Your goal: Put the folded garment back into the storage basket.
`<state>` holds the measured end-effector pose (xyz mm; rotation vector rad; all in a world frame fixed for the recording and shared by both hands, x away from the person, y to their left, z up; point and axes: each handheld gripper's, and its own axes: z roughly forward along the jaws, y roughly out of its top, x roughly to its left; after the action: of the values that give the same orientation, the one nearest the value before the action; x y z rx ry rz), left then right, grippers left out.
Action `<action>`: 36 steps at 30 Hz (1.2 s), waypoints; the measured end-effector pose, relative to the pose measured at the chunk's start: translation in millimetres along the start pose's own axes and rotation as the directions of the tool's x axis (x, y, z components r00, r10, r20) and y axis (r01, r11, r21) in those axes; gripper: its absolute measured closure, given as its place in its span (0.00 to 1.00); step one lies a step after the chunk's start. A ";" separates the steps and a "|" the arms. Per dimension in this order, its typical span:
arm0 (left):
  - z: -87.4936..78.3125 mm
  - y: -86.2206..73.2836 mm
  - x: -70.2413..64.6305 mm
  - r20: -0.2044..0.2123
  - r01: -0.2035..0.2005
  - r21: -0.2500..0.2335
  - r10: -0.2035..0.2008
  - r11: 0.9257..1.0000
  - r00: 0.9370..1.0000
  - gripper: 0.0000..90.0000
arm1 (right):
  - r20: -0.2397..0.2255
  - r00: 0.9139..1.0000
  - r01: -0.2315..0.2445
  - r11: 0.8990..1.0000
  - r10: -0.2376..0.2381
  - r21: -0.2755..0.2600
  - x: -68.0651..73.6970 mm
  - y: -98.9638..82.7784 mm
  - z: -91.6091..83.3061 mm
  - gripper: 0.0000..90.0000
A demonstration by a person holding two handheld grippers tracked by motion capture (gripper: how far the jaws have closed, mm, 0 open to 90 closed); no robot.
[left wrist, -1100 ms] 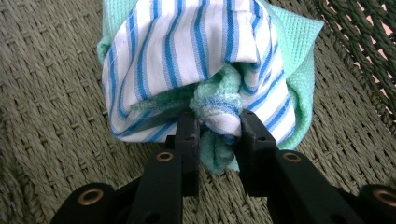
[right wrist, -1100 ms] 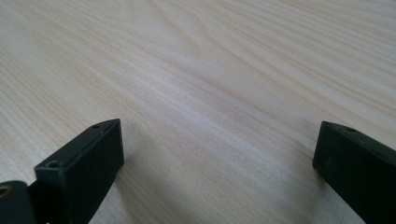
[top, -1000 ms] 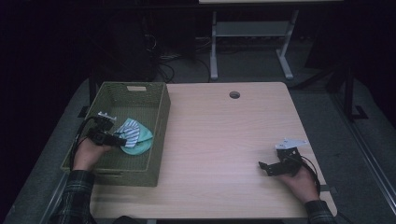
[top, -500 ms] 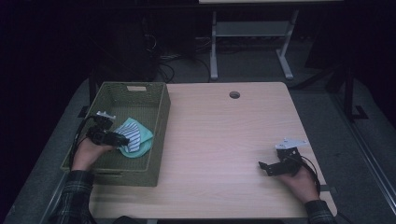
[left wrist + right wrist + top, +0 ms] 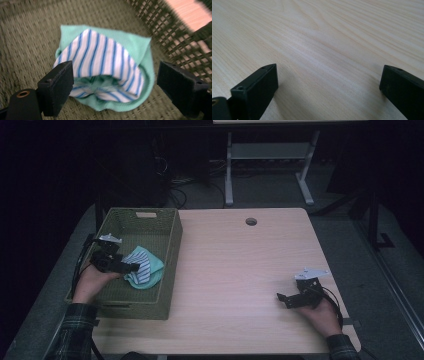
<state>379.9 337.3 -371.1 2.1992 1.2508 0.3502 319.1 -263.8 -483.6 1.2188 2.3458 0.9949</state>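
Note:
A folded mint-green cloth with blue and white stripes [image 5: 145,268] [image 5: 107,65] lies on the floor of the green woven basket [image 5: 142,217] at the table's left. My left gripper [image 5: 131,267] [image 5: 115,82] hovers just above the cloth; its jaws have just been opening and now stand wide, with the cloth below and between them but not pressed. My right gripper [image 5: 282,298] [image 5: 328,87] rests low over the bare wood at the table's right front, jaws wide apart with nothing between them.
The basket's woven wall [image 5: 180,37] rises close on the right of the left gripper. The light wooden table [image 5: 240,265] has a round cable hole [image 5: 251,221] near its far edge. A white desk frame [image 5: 270,155] stands on the floor beyond.
The left gripper's jaws have opened and let go of the striped cloth, which now lies in the basket. The left hand has lifted slightly. The right hand has not moved.

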 end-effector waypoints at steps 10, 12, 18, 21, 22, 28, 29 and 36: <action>-10.8 17.0 -25.8 0.033 -0.023 -0.058 0.025 0.998 0.999 0.16 | 0.003 1.000 0.001 1.000 -0.001 0.001 0.2 -0.1 -0.2 0.02; -11.5 20.6 -31.5 0.043 -0.033 -0.069 0.036 0.997 0.998 0.16 | 0.002 1.000 0.000 1.000 0.000 0.001 0.2 -0.1 -0.2 0.02; -14.1 33.0 -51.2 0.073 -0.060 -0.099 0.068 0.993 0.995 0.16 | 0.003 1.000 0.000 1.000 0.000 0.001 0.3 -0.1 -0.2 0.02; -15.5 40.0 -62.5 0.103 -0.069 -0.118 0.082 0.991 0.991 0.16 | 0.003 1.000 -0.001 1.000 0.001 0.001 0.3 -0.1 -0.2 0.02; -15.3 41.6 -65.4 0.107 -0.070 -0.125 0.084 0.990 0.991 0.16 | 0.003 1.000 -0.001 1.000 0.001 0.002 0.3 -0.1 -0.2 0.02; -12.7 53.7 -85.1 0.135 -0.101 -0.133 0.119 0.986 0.984 0.16 | 0.004 1.000 -0.001 1.000 0.001 0.002 0.4 -0.1 -0.3 0.02; -12.1 55.3 -88.1 0.145 -0.101 -0.138 0.121 0.985 0.982 0.16 | 0.004 1.000 -0.001 1.000 0.001 0.002 0.3 -0.1 -0.2 0.02; -6.9 65.8 -110.8 0.170 -0.114 -0.160 0.141 0.981 0.975 0.16 | 0.003 1.000 -0.001 1.000 0.001 0.002 0.3 -0.1 -0.3 0.02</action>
<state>364.0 219.8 -320.0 2.1351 0.9580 0.2783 318.7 -263.7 -483.5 1.2214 2.3443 0.9907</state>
